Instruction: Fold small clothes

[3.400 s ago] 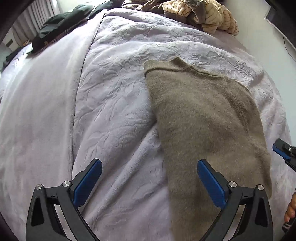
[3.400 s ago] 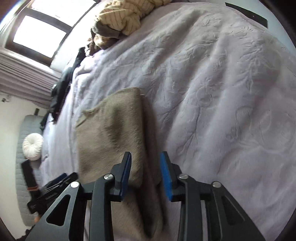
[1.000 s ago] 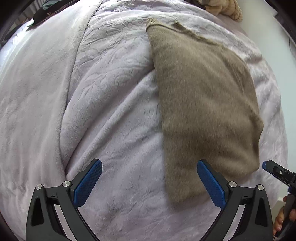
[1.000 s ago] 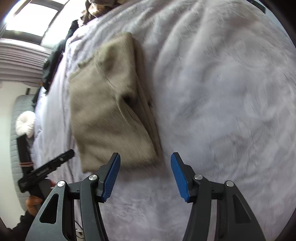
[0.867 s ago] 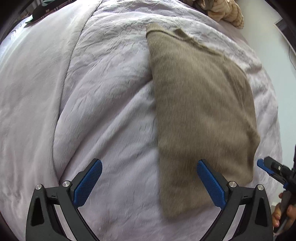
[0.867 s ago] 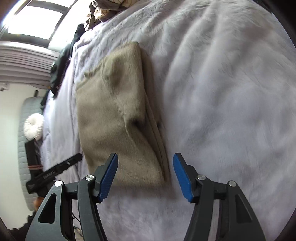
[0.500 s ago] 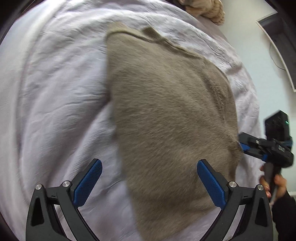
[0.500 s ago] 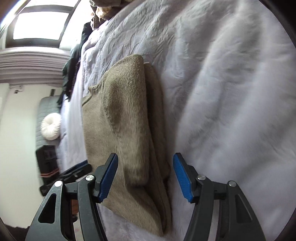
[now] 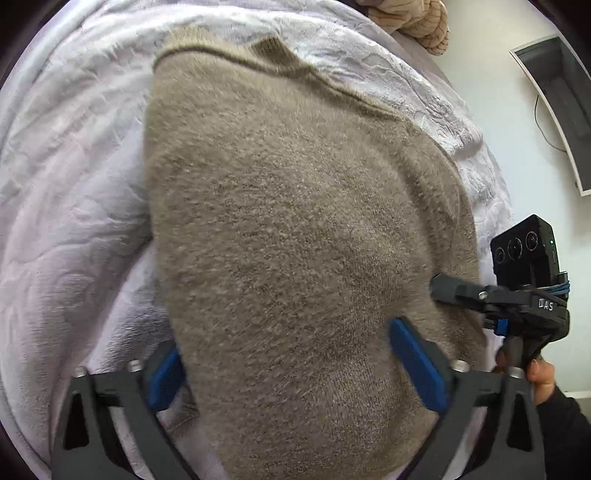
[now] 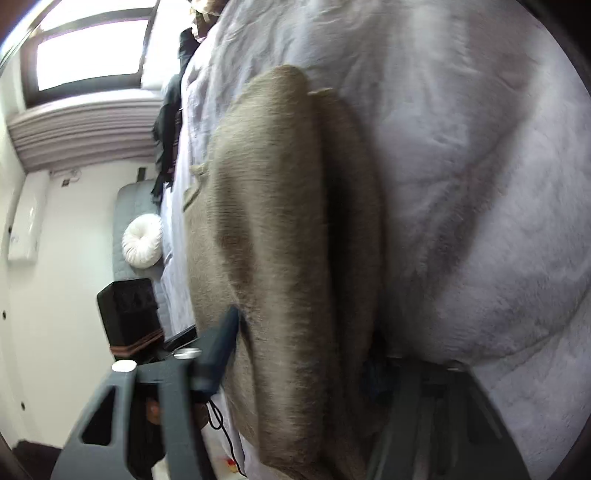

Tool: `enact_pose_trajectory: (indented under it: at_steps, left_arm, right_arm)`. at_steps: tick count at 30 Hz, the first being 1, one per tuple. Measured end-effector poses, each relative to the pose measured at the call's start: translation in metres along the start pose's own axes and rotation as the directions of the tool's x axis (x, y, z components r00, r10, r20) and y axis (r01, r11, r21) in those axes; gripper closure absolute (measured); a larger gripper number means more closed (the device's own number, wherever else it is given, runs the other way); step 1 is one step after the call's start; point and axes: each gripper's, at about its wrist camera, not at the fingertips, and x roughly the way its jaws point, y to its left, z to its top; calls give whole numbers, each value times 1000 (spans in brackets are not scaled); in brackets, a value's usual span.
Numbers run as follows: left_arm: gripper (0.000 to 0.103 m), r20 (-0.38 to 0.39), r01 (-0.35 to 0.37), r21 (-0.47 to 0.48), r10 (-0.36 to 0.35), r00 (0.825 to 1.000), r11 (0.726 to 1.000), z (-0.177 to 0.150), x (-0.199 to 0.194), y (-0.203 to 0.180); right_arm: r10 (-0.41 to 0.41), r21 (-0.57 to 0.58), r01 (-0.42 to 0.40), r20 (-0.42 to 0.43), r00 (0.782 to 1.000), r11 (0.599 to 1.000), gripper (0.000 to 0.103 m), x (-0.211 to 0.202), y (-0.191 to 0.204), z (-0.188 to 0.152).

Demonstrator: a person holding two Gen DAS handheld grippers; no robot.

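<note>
A taupe knit sweater (image 9: pixel 295 221), folded lengthwise, lies on the pale lilac bedspread (image 9: pixel 74 184). My left gripper (image 9: pixel 291 369) points steeply down over its near end. Its jaws are closing, with the fabric between the blue pads (image 9: pixel 417 362) and still wide apart. My right gripper (image 9: pixel 465 306) comes in from the right at the sweater's near corner, one finger lying on top of the knit. In the right wrist view the stacked layers of the sweater (image 10: pixel 273 221) run between the closing jaws of the right gripper (image 10: pixel 295 362). The far finger is mostly hidden by fabric and blur.
A tan striped clothes pile (image 9: pixel 413 22) sits at the bed's far end, and dark garments (image 10: pixel 170 110) lie along the far side. A dark screen (image 9: pixel 554 110) hangs on the right wall. A white round cushion (image 10: pixel 142 240) lies beside the bed. A person's hand (image 9: pixel 539 376) holds the right gripper.
Both grippers have come down and in onto the sweater's near end, which now fills both views. The jaws of both stand narrower than before, the right one's much more so.
</note>
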Motion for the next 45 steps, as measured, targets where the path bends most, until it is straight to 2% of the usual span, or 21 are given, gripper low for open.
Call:
enact_pose_trajectory:
  at_steps: [1, 4, 6, 9, 11, 17, 23, 28, 31, 34, 36, 38, 42, 45]
  left_arm:
    - [18, 11, 1, 10, -1, 1000, 1000, -3, -6, 2]
    - [48, 39, 10, 40, -12, 999, 999, -7, -19, 0]
    - [53, 45, 23, 51, -26, 999, 998, -9, -29, -1]
    - [53, 55, 47, 54, -50, 997, 997, -13, -51, 0]
    - [53, 69, 37, 65, -42, 997, 997, -17, -66, -1]
    - [53, 95, 45, 57, -50, 994, 997, -47, -119, 13]
    - [53, 77, -4, 42, 1, 997, 999, -92, -145, 29]
    - [53, 36, -28, -37, 30, 999, 999, -137, -149, 54]
    - [53, 15, -38, -78, 39, 999, 996, -154, -144, 65]
    - [53, -17, -66, -112, 64, 998, 991, -168, -129, 74]
    - [53, -37, -109, -122, 106, 994, 986, -176, -122, 80]
    - [53, -30, -156, -133, 153, 988, 979, -190, -131, 94]
    - [52, 7, -184, -174, 188, 982, 967, -202, -150, 111]
    - [52, 4, -235, -207, 241, 970, 950, -212, -163, 130]
  right_arm:
    - [13, 4, -13, 1, 1000, 1000, 68, 0, 1, -3]
    - [43, 3, -43, 16, 999, 999, 71, -5, 10, -9]
    - [100, 13, -101, 23, 995, 995, 71, -3, 22, -9]
    - [167, 19, -167, 31, 986, 986, 71, -3, 40, -17]
    - [199, 21, -200, 31, 980, 980, 71, -2, 54, -25]
    - [242, 13, -243, 18, 970, 970, 71, 1, 90, -57]
    - [227, -8, -227, -31, 973, 974, 71, 26, 120, -102]
    - [210, 16, -209, -77, 975, 978, 71, 64, 130, -138]
    - [194, 31, -192, -96, 976, 981, 71, 86, 133, -149]
    - [148, 36, -144, -122, 982, 989, 71, 105, 129, -158]
    - [63, 31, -59, -139, 988, 998, 71, 117, 127, -155]
    - [-71, 2, 73, -157, 985, 997, 68, 124, 125, -153]
    - [-265, -55, 260, -119, 957, 964, 57, 111, 132, -145]
    - [-409, -117, 400, -62, 911, 909, 60, 94, 142, -147]
